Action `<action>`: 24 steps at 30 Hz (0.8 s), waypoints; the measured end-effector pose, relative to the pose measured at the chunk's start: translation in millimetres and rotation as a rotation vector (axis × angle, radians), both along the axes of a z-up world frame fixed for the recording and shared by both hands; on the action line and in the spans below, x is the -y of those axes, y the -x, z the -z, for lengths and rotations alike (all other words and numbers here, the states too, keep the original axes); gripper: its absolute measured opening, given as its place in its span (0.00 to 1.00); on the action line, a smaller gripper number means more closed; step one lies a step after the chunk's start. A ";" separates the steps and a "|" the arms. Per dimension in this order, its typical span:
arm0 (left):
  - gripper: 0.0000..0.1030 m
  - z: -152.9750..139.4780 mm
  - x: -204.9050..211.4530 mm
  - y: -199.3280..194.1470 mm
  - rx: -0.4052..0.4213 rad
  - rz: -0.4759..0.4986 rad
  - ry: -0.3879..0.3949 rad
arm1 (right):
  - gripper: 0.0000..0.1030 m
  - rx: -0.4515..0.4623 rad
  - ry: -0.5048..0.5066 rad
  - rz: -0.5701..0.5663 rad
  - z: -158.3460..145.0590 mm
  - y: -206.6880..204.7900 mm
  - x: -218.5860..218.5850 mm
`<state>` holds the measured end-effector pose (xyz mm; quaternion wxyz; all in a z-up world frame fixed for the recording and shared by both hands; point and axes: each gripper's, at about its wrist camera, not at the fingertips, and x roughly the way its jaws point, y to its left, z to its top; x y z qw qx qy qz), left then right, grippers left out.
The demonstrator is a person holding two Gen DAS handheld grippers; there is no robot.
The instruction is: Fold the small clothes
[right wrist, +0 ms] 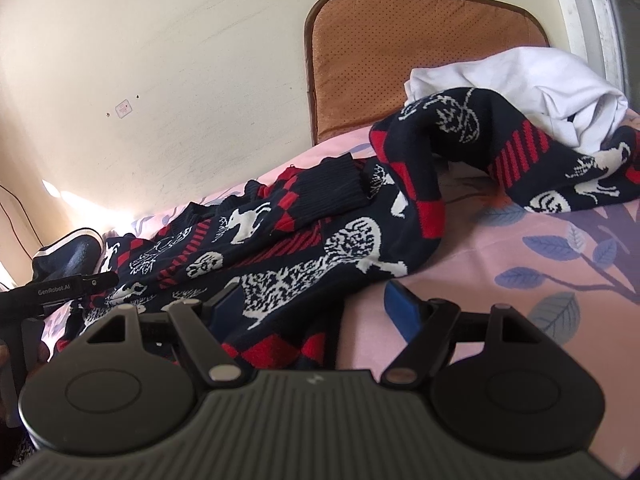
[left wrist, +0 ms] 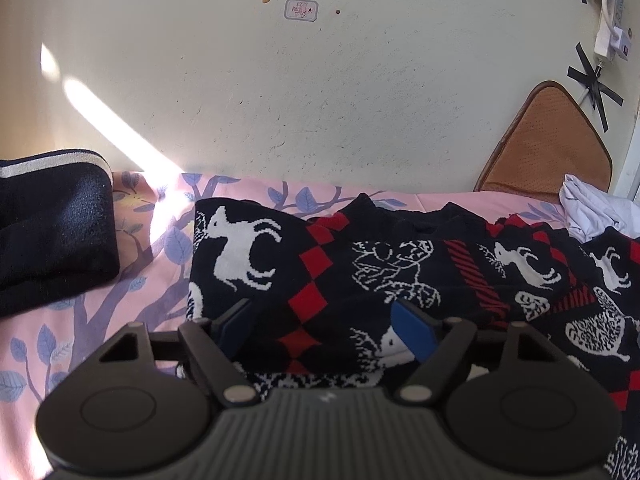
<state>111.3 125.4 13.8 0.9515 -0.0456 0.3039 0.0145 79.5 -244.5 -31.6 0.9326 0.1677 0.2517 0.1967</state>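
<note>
A knitted, matt sweater (left wrist: 340, 272) lies on a smooth printed cotton-like bedsheet (left wrist: 132, 264). Beside it, a fuzzy dark folded garment (left wrist: 52, 232); behind, a perforated leather-look cushion (right wrist: 384, 56) against rough painted wall (left wrist: 280, 100).

The sweater (left wrist: 360, 264) is spread on the bed (left wrist: 132, 280); a folded garment (left wrist: 48, 232) is laid left of the sweater, a white cloth (left wrist: 592, 208) right.
</note>
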 end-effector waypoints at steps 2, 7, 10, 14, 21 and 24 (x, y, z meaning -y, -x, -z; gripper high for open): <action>0.74 -0.6 1.2 0.8 0.007 0.003 -0.006 | 0.77 -0.001 -0.002 0.007 -0.1 1.3 0.6; 0.74 -1.5 2.9 2.5 0.020 0.009 -0.017 | 0.77 0.000 0.001 0.019 -0.2 3.3 -0.1; 0.74 -1.8 3.5 3.2 0.026 0.017 -0.022 | 0.77 -0.001 0.001 0.022 -0.2 3.3 -0.4; 0.74 -1.9 3.4 2.9 0.026 0.021 -0.022 | 0.77 -0.003 -0.008 0.033 0.4 3.4 1.1; 0.74 -1.7 2.8 2.8 0.023 0.018 -0.019 | 0.76 -0.004 -0.127 0.148 -0.4 13.3 35.3; 0.74 -2.0 4.1 3.6 0.028 0.019 -0.026 | 0.72 0.013 -0.202 0.218 -5.1 21.7 67.5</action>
